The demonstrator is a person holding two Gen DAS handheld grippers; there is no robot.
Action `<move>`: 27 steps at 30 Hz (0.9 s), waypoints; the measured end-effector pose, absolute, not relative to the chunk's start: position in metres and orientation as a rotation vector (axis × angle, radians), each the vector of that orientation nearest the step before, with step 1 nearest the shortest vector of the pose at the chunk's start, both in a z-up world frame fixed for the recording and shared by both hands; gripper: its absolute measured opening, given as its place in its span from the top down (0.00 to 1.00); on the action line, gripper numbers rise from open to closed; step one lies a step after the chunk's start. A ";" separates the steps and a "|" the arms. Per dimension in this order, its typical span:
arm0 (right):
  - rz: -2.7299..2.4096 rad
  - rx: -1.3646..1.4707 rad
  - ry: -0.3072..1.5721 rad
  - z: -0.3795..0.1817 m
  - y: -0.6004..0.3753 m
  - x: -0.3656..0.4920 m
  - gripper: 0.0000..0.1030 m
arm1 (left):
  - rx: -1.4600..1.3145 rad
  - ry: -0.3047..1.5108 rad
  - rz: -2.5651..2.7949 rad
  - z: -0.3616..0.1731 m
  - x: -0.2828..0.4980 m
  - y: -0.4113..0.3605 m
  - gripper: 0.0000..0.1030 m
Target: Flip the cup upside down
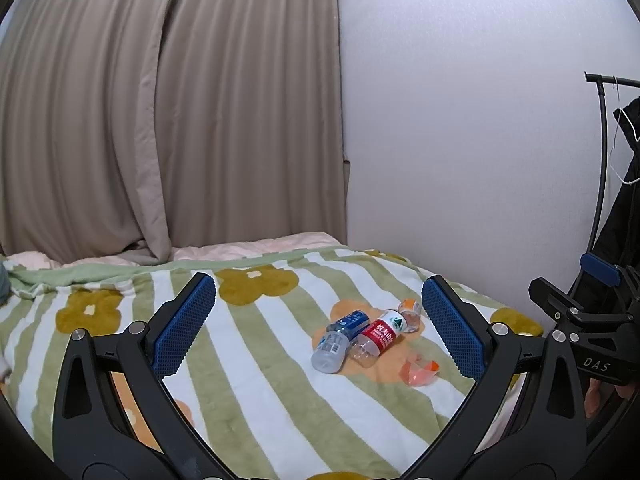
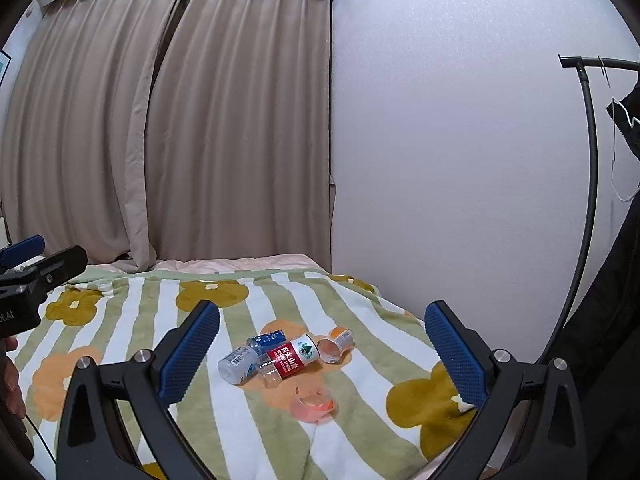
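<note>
A small clear orange-tinted cup (image 2: pixel 314 403) sits on the striped flower blanket (image 2: pixel 360 432), mouth up as far as I can tell; it also shows in the left wrist view (image 1: pixel 418 373). My right gripper (image 2: pixel 320 350) is open and empty, held above and in front of the cup. My left gripper (image 1: pixel 318 328) is open and empty, to the left of the cup. The right gripper's body (image 1: pixel 576 320) shows at the right edge of the left wrist view. The left gripper's body (image 2: pixel 28 280) shows at the left edge of the right wrist view.
Three plastic bottles lie beside the cup: a blue-label one (image 2: pixel 250 354), a red-label one (image 2: pixel 290 358) and a small orange-capped one (image 2: pixel 336 344). Beige curtains (image 2: pixel 180 140) and a white wall (image 2: pixel 460 160) stand behind the bed. A black clothes rack (image 2: pixel 590 160) is at right.
</note>
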State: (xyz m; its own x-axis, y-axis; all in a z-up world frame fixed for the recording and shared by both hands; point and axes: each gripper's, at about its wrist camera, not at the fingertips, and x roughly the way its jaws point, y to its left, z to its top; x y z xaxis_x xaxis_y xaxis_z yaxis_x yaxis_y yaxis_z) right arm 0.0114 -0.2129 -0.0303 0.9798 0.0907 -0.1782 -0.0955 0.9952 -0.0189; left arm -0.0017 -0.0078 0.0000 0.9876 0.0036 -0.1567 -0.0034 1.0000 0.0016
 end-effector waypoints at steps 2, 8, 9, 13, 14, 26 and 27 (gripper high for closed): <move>0.093 -0.027 0.179 -0.030 -0.213 0.011 0.01 | 0.002 0.160 0.004 0.001 -0.004 -0.008 0.00; 0.095 -0.027 0.176 -0.030 -0.212 0.010 0.01 | 0.001 0.160 0.003 0.001 -0.004 -0.006 0.00; 0.094 -0.026 0.176 -0.030 -0.212 0.010 0.01 | 0.000 0.160 0.002 0.001 -0.003 -0.005 0.00; 0.092 -0.025 0.175 -0.030 -0.212 0.010 0.01 | 0.001 0.161 0.003 -0.001 -0.001 -0.004 0.00; 0.093 -0.024 0.174 -0.030 -0.212 0.010 0.01 | 0.002 0.160 0.002 -0.001 -0.001 -0.004 0.00; 0.092 -0.030 0.172 -0.030 -0.212 0.010 0.01 | 0.008 0.162 0.000 -0.001 -0.002 -0.004 0.00; 0.091 -0.029 0.172 -0.030 -0.212 0.010 0.01 | 0.010 0.162 0.000 -0.002 -0.002 -0.004 0.00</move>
State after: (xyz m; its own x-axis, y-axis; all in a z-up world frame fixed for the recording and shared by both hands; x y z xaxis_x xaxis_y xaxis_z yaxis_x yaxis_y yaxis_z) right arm 0.0102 -0.2119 -0.0298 0.9810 0.0884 -0.1724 -0.0934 0.9954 -0.0212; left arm -0.0020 -0.0040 -0.0015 0.9869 0.0011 -0.1614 0.0005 1.0000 0.0096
